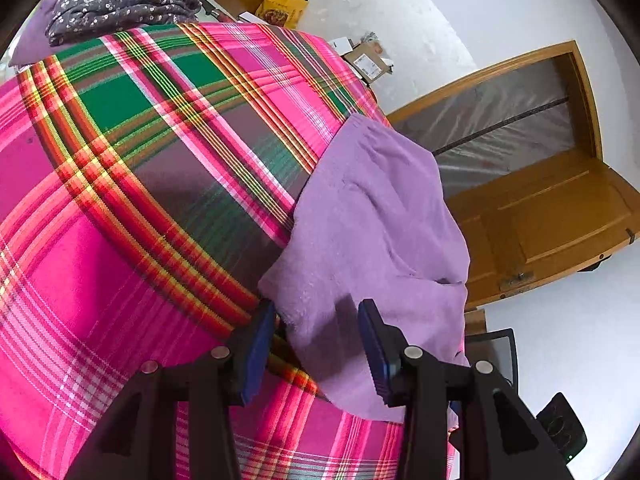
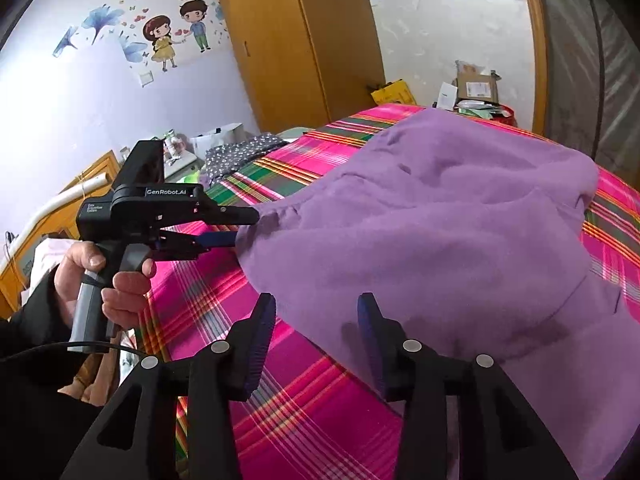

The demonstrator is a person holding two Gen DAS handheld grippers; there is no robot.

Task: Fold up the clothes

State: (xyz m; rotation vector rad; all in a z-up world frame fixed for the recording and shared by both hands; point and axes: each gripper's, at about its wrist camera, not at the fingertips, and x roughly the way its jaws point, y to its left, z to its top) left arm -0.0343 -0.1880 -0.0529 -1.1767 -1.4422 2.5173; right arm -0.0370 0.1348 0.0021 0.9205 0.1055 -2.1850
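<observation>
Both the left gripper (image 2: 246,226) and right gripper (image 2: 316,340) stood released around the soft purple fleece garment (image 2: 440,216); each should bite its edge fully before folding over the pink plaid bedcover (image 1: 120,200).

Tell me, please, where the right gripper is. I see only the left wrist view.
Observer: The right gripper is open above the garment's near edge and grips nothing.
Operator: Do my left tips touch the cloth?
Observer: Seen from the side, the left gripper has its jaws apart at the garment's left edge. I cannot tell whether the pads touch it.
Operator: Is the garment folded?
Observer: It lies spread and rumpled across the sheet. No neat fold shows.
</observation>
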